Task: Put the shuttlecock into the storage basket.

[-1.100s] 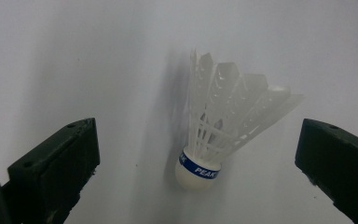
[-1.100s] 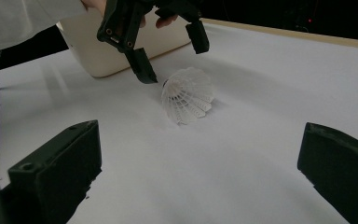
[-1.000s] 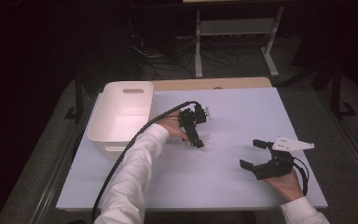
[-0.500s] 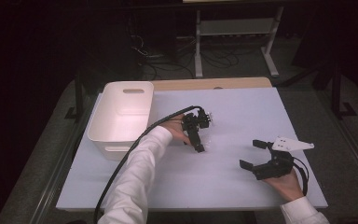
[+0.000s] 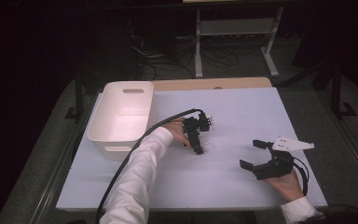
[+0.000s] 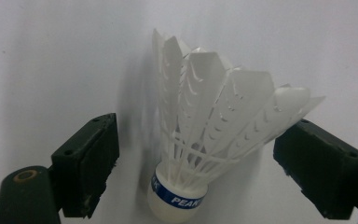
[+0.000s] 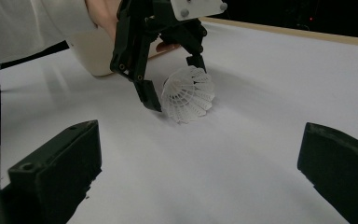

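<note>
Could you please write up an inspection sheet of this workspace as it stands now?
Surface: white table top, bare around the items.
Job's things: white shuttlecock lying on the table; white bin at left, nothing seen inside.
Clutter: nothing seen.
Grippers: left gripper open, jaws either side of the shuttlecock, apart from it; right gripper open, holding nothing.
Cables: black cable trailing along the left sleeve.
Surroundings: dark floor, metal stand behind.
</note>
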`<state>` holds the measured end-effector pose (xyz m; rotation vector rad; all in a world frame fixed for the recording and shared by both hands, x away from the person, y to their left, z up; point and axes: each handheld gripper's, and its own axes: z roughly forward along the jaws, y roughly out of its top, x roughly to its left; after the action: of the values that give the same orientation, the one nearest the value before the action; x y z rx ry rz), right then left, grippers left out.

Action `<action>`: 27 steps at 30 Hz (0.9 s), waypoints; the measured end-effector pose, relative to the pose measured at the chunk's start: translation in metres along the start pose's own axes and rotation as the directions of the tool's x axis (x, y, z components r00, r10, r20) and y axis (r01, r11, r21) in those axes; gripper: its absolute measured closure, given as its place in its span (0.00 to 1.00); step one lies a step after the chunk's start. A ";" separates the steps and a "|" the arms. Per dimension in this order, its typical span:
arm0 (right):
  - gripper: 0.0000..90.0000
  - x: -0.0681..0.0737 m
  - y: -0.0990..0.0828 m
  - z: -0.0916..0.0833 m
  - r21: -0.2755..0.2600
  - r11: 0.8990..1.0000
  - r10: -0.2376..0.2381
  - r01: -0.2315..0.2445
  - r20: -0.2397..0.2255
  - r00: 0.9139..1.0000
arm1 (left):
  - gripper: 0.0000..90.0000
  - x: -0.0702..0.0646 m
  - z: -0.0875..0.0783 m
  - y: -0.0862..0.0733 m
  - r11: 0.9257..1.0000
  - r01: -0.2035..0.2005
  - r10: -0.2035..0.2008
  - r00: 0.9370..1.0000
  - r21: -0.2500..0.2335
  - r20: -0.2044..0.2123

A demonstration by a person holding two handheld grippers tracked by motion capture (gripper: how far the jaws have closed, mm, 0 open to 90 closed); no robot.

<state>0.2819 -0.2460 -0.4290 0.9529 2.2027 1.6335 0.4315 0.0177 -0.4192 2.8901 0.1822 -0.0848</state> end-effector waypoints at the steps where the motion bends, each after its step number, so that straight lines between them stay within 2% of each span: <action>1: 0.00 0.000 0.000 0.000 0.000 1.000 0.000 0.000 0.000 1.000 | 0.18 0.000 0.001 0.000 1.000 0.001 -0.001 1.000 0.003 0.003; 7: 0.00 0.000 0.000 0.000 0.003 1.000 0.002 -0.002 -0.002 1.000 | 0.34 0.001 -0.001 0.000 1.000 -0.001 0.001 1.000 -0.001 -0.007; 12: 0.00 0.000 0.000 0.000 0.005 1.000 0.004 -0.004 -0.003 1.000 | 0.43 0.000 -0.002 0.000 1.000 -0.017 0.017 1.000 -0.003 -0.010; 15: 0.00 0.000 0.000 0.001 0.006 1.000 0.005 -0.005 -0.001 1.000 | 0.49 -0.002 -0.001 0.001 0.999 -0.030 0.030 0.999 0.014 -0.030; 16: 0.00 0.000 0.000 0.001 0.006 1.000 0.005 -0.005 -0.001 1.000 | 0.53 -0.003 -0.001 0.001 1.000 -0.028 0.028 0.999 0.014 -0.031; 19: 0.00 0.000 0.000 0.001 0.005 1.000 0.005 -0.005 -0.001 1.000 | 0.56 -0.003 -0.003 0.001 0.999 -0.033 0.034 0.999 0.015 -0.039; 20: 0.00 0.000 0.000 0.001 0.003 1.000 0.006 -0.006 -0.001 1.000 | 0.58 -0.002 -0.004 0.001 0.999 -0.046 0.047 0.998 0.021 -0.045; 23: 0.00 0.001 0.000 0.001 0.006 1.000 0.007 -0.007 -0.003 1.000 | 0.62 -0.001 -0.006 0.001 0.999 -0.032 0.034 0.997 0.026 -0.072; 27: 0.00 0.001 0.000 0.001 0.007 1.000 0.005 -0.005 -0.004 1.000 | 0.63 0.001 -0.011 -0.001 1.000 -0.013 0.014 0.997 0.010 -0.070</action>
<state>0.2812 -0.2448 -0.4293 0.9585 2.2121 1.6314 0.4332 0.0212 -0.4085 2.9053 0.1753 0.0181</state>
